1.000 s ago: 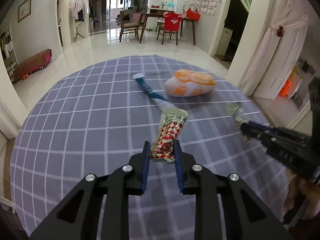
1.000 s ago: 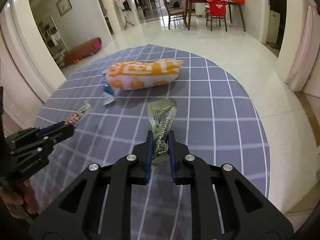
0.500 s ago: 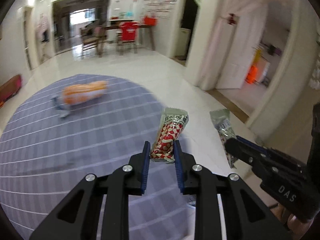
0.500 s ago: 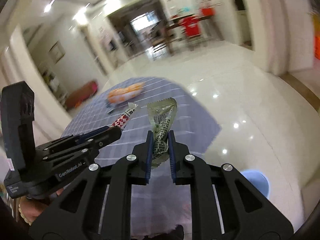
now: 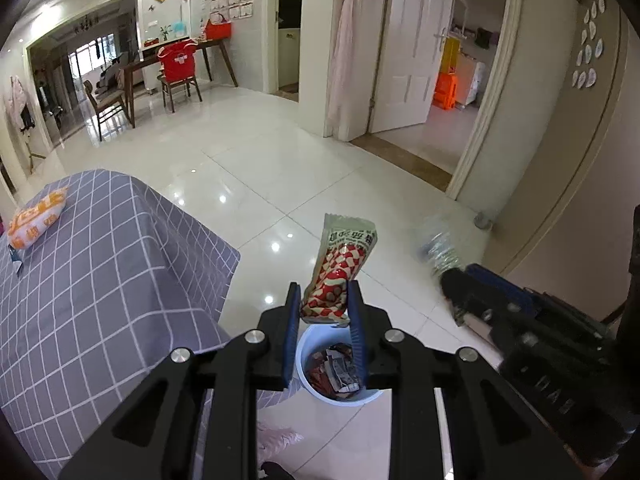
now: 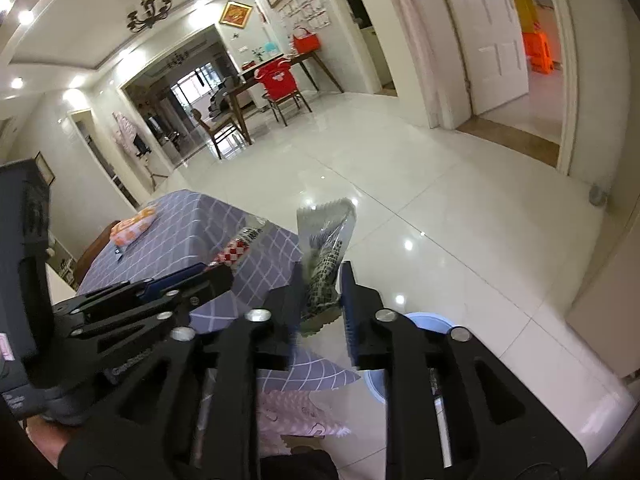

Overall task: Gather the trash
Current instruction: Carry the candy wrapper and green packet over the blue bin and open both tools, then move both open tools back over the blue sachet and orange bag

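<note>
Now left gripper (image 5: pixel 323 312) fingers pinching red-checked wrapper (image 5: pixel 340 276) above bin (image 5: pixel 306 380), right gripper (image 6: pixel 320 300) clamping green wrapper (image 6: pixel 325 252)

Red-white checked wrapper (image 5: pixel 340 276), grey grid tablecloth (image 5: pixel 100 280)

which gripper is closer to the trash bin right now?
Left. The left gripper sits directly over the trash bin; the right gripper is off to its side, the bin showing beyond its right finger.
</note>
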A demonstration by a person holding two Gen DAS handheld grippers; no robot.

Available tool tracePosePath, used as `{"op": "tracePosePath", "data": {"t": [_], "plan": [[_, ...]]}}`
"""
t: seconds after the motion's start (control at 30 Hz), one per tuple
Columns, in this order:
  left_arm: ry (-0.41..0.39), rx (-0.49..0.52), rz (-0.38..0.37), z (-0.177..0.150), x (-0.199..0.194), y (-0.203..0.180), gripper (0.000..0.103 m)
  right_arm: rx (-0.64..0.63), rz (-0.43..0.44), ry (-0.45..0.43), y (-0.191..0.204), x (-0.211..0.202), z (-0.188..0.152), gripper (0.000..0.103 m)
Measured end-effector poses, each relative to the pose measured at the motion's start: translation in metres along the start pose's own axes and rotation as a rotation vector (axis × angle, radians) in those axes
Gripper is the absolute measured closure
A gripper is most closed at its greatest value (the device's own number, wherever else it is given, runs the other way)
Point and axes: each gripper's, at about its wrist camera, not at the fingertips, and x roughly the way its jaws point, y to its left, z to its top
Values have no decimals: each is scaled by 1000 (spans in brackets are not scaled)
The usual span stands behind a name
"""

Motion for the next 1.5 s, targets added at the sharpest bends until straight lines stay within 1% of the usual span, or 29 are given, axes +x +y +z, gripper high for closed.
{"op": "tracePosePath", "data": {"t": [0.03, 0.2, 0.3, 0.5, 0.8, 0.83, 0.87, 0.9, 0.93, 0.97, 1.0, 1.07, 1.23, 1.37, 1.5], "plan": [[7, 1, 3, 0, 3, -2, 80, 5, -7, -3, -4, -1, 0, 43], [28, 18, 2, -4, 14, -12, 80, 44, -13, -7, -28, -6, -3, 43], [38, 27, -6, -5, 19, -19, 80, 53, -17, -23, -33, -15, -4, 43], [58, 53, -22, -8, 27, -37, 80, 60, -31, -56, -40, -26, -4, 40], [67, 69, -31, -1, 34, -57, 80, 113, -29, -106, -59, -43, -6, 39], [67, 71, -30, 1, 35, -58, 78, 119, -23, -105, -60, -44, -5, 39], [68, 74, -24, 3, 36, -59, 74, 129, -10, -105, -63, -45, -5, 39], [77, 79, -16, 6, 40, -61, 68, 133, -10, -109, -65, -47, -4, 39], [95, 87, -1, 9, 43, -61, 47, 134, -14, -114, -66, -49, -4, 39], [105, 91, 16, 10, 44, -61, 34, 133, -16, -116, -67, -51, -3, 39], [103, 93, 36, 10, 43, -61, 33, 136, -13, -117, -68, -52, -3, 39], [95, 88, 31, 11, 37, -58, 33, 142, -7, -119, -67, -53, -3, 39], [76, 49, 55, 10, 18, -41, 33, 134, 11, -106, -56, -47, -3, 39], [55, 12, 67, 7, -3, -24, 33, 109, 34, -85, -38, -41, -1, 39], [21, -13, 94, 1, -31, 0, 33, 60, 73, -74, -5, -37, -2, 38]]}}
